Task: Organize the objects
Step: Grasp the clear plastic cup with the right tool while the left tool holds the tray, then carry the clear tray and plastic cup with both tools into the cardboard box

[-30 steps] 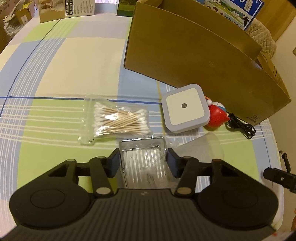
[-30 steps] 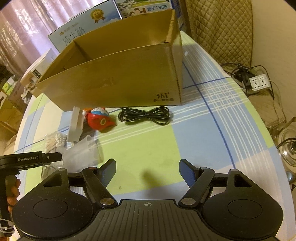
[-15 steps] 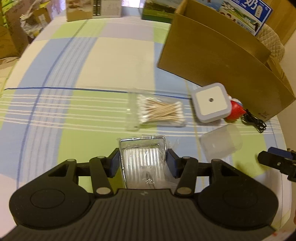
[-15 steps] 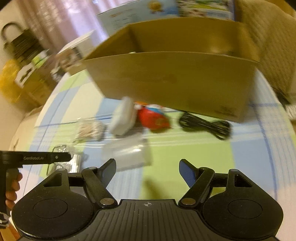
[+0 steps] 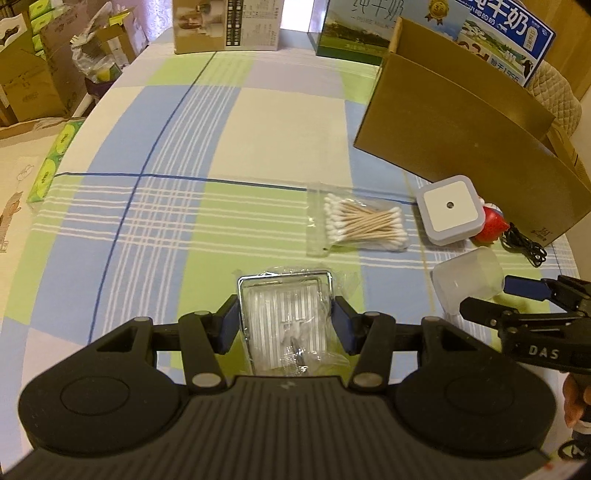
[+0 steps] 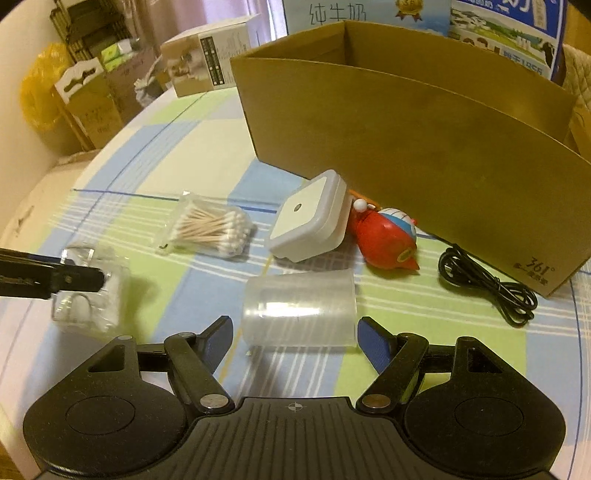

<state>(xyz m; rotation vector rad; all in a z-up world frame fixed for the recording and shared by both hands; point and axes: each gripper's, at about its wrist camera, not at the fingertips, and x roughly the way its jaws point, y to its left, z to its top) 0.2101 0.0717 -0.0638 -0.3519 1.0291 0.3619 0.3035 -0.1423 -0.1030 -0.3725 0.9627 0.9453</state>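
Observation:
My left gripper [image 5: 286, 319] is shut on a clear plastic packet with a metal frame [image 5: 284, 308], held above the checked tablecloth; the packet also shows in the right wrist view [image 6: 90, 291]. My right gripper [image 6: 295, 334] is open, its fingers on either side of a translucent plastic cup [image 6: 301, 306] lying on its side; the cup also shows in the left wrist view [image 5: 467, 282]. A bag of cotton swabs [image 5: 360, 223], a white square night light [image 5: 450, 208], a red toy [image 6: 388, 236] and a black cable [image 6: 487, 282] lie before the open cardboard box [image 6: 406, 147].
Printed cartons [image 5: 225, 24] stand at the table's far edge. More boxes and bags [image 5: 33, 74] sit on the floor to the left. The table's right edge [image 5: 576, 258] runs close to the cable.
My left gripper has lifted and pulled back left with the packet. My right gripper has swung left and down to the lying cup, which now sits between its open fingers.

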